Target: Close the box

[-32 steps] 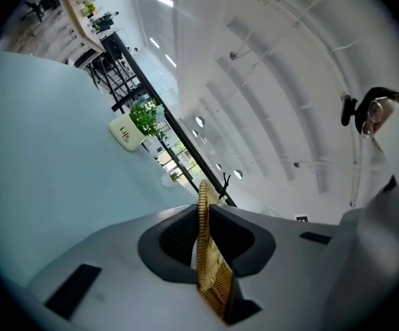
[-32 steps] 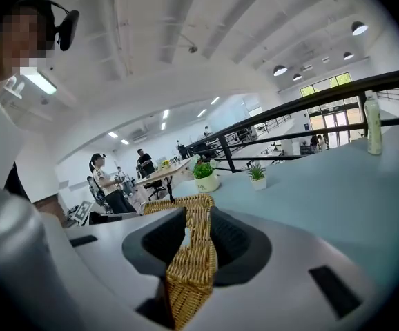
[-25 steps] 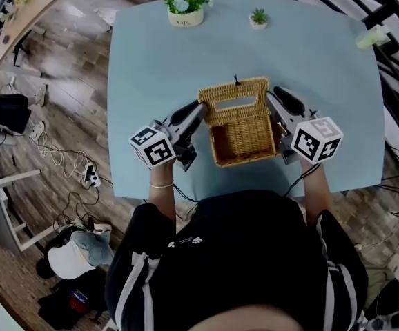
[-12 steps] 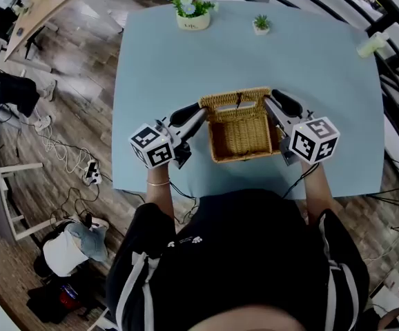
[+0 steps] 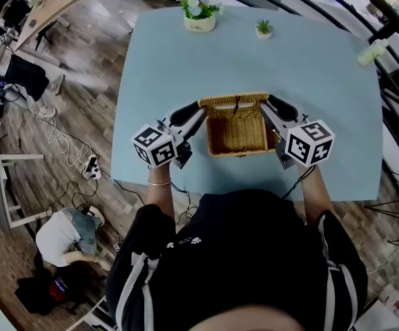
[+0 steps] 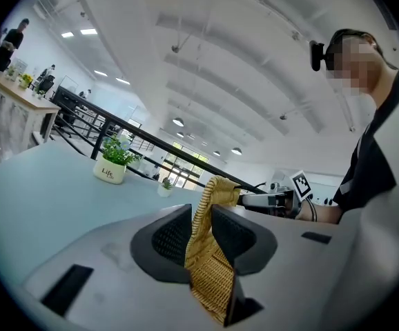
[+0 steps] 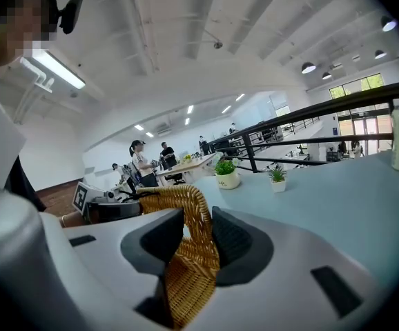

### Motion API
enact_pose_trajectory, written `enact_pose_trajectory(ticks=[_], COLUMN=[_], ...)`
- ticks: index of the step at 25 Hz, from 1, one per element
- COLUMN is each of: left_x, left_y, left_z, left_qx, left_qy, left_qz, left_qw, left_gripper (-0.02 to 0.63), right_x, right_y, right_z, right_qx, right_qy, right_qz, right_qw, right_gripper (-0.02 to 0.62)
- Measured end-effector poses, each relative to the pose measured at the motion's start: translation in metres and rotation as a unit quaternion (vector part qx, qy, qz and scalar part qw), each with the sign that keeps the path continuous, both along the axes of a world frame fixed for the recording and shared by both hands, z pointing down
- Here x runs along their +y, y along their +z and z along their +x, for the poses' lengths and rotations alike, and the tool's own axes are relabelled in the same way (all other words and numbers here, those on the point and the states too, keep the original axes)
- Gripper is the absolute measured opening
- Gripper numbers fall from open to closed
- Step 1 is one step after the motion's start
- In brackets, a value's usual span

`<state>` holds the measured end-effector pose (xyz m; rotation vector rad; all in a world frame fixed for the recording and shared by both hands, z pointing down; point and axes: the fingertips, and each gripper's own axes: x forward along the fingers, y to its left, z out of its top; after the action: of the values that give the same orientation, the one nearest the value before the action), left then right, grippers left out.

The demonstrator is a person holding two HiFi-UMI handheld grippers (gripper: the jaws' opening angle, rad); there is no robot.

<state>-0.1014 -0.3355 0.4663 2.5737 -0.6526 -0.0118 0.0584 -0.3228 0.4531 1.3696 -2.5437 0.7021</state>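
Note:
A wicker box (image 5: 237,131) sits on the pale blue table (image 5: 179,67), close to the front edge. Its woven lid (image 5: 235,103) is tipped forward over the box, and a small latch tab shows at the front. My left gripper (image 5: 201,114) holds the lid's left end. In the left gripper view the wicker edge (image 6: 217,193) fills the gap between the pads of the left gripper (image 6: 201,216), whose jaws are opening. My right gripper (image 5: 273,110) is at the lid's right end. There the right gripper (image 7: 198,221) is shut on the woven rim (image 7: 186,200).
A white pot with flowers (image 5: 199,16) and a small potted plant (image 5: 263,27) stand at the table's far edge. A pale bottle (image 5: 368,51) is at the far right corner. On the wooden floor to the left are cables, and a person (image 5: 65,232) is crouched there.
The lid has swung from upright at the back down over the box, hiding the inside. Both grippers have followed it forward and down at its two ends.

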Motion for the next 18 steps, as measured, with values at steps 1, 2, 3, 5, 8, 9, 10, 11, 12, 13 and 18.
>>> enact_pose_trajectory(ticks=[1,2,3,5,8,9,10,11,12,13,18], left_x=[0.002,0.004,0.007,0.011,0.017,0.020,0.023,0.026,0.028,0.030,0.038], left_y=[0.000,0.000,0.000,0.001,0.001,0.001,0.001,0.001,0.001,0.001,0.002], left_z=[-0.001,-0.002,-0.003,-0.004,-0.005,-0.006,-0.006,-0.007,-0.008,-0.008,-0.009], left_qx=[0.000,-0.001,-0.003,-0.004,0.001,0.001,0.000,-0.001,-0.002,-0.003,-0.013], left_qy=[-0.007,-0.013,-0.018,-0.026,-0.040,-0.045,-0.049,-0.052,-0.054,-0.056,-0.063], left_qz=[-0.002,-0.003,-0.004,-0.010,-0.020,-0.022,-0.023,-0.023,-0.024,-0.025,-0.028], left_qw=[1.0000,0.9999,0.9998,0.9996,0.9990,0.9987,0.9985,0.9984,0.9982,0.9981,0.9976], left_gripper=[0.072,0.075,0.078,0.087,0.092,0.092,0.092,0.092,0.092,0.092,0.092], right_x=[0.002,0.004,0.006,0.010,0.015,0.017,0.019,0.021,0.022,0.024,0.032], right_y=[-0.001,-0.001,-0.001,-0.001,0.000,0.000,0.000,0.000,0.000,0.000,0.002], right_z=[-0.001,-0.001,-0.001,-0.001,0.000,0.000,0.000,0.000,-0.001,-0.001,-0.003], right_qx=[-0.001,-0.004,-0.006,-0.009,-0.013,-0.014,-0.015,-0.015,-0.016,-0.016,-0.014], right_qy=[-0.002,-0.003,-0.005,-0.008,-0.009,-0.010,-0.011,-0.011,-0.012,-0.013,-0.018], right_qz=[0.000,0.000,0.000,-0.001,-0.001,-0.002,-0.002,-0.002,-0.002,-0.003,-0.006], right_qw=[1.000,1.000,1.000,1.000,1.000,1.000,1.000,1.000,1.000,1.000,1.000], right_gripper=[0.127,0.127,0.127,0.127,0.126,0.126,0.126,0.126,0.126,0.126,0.126])
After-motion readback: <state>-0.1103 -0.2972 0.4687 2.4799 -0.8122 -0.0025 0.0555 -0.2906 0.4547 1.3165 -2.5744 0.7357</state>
